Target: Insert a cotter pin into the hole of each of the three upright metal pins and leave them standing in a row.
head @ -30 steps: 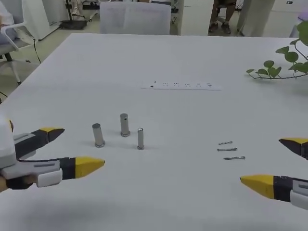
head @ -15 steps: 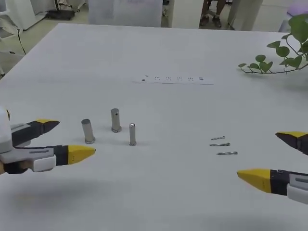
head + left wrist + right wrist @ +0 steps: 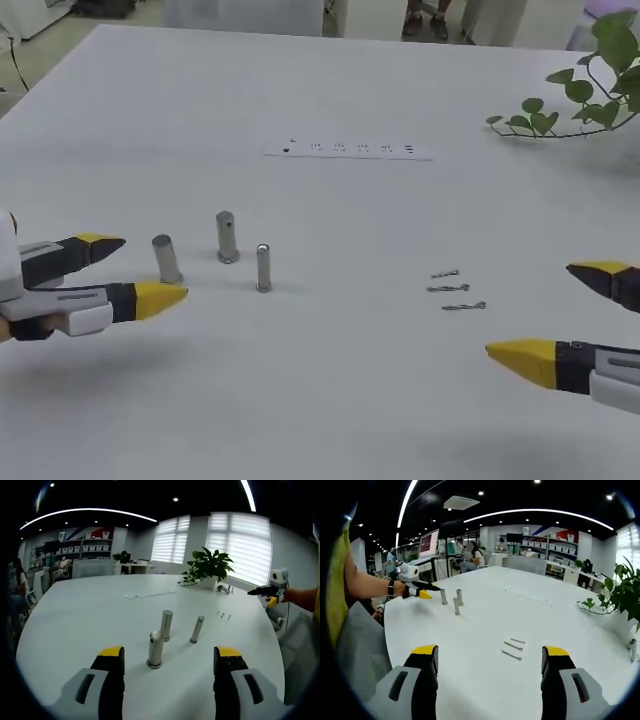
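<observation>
Head view: I see my left gripper (image 3: 153,267), jaws spread, low over the white table (image 3: 330,400), its tips just beside the nearest of three upright metal pins (image 3: 227,237), which stand in a loose cluster. My right gripper (image 3: 528,308), jaws likewise spread, sits right of three cotter pins (image 3: 448,288) that lie flat, well apart from the metal pins. A power strip (image 3: 350,150) lies beyond them and a plant (image 3: 585,100) at far right.

Left gripper view: one metal pin stands just ahead, between my parted jaws, with two behind it. Small specks farther off are probably the cotter pins.

Right gripper view: the cotter pins lie ahead between wide jaws. The metal pins stand farther off, near the left gripper.
</observation>
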### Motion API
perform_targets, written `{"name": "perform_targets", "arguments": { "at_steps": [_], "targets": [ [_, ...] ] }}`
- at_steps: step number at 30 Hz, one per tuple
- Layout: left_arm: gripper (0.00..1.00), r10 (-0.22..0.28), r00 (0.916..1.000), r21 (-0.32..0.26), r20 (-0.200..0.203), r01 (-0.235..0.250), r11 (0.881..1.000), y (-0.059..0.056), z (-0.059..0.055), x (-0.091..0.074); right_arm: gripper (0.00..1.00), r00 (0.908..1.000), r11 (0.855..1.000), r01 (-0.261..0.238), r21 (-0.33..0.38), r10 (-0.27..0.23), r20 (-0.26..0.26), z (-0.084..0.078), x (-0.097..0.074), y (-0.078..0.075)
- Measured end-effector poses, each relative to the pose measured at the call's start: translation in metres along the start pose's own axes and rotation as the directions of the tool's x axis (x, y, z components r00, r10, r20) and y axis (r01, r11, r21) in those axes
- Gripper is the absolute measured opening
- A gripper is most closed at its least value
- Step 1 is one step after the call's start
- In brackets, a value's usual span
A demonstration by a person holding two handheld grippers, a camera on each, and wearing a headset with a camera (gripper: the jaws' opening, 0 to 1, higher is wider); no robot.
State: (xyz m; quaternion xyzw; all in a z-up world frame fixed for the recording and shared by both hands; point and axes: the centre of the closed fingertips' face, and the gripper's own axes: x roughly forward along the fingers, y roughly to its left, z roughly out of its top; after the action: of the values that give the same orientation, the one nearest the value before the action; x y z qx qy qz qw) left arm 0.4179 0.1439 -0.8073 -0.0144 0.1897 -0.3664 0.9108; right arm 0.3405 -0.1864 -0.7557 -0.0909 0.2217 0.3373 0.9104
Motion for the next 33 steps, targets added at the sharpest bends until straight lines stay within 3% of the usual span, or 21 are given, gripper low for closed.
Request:
{"name": "perform_targets", "arguments": {
  "at_steps": [12,33],
  "targets": [
    [0.55,-0.028,0.9992,0.024,0.027,0.028,0.999,0.006,0.002,0.014,0.86,1.0000,1.000,0.002,0.002,-0.002,-0.007,0.001,0.004,-0.002],
    [0.26,-0.016,0.9983,0.042,0.056,0.013,0.999,0.017,0.003,0.030,0.85,0.9999,1.000,0.012,0.007,-0.011,-0.012,0.000,0.008,-0.009]
  ]
}}
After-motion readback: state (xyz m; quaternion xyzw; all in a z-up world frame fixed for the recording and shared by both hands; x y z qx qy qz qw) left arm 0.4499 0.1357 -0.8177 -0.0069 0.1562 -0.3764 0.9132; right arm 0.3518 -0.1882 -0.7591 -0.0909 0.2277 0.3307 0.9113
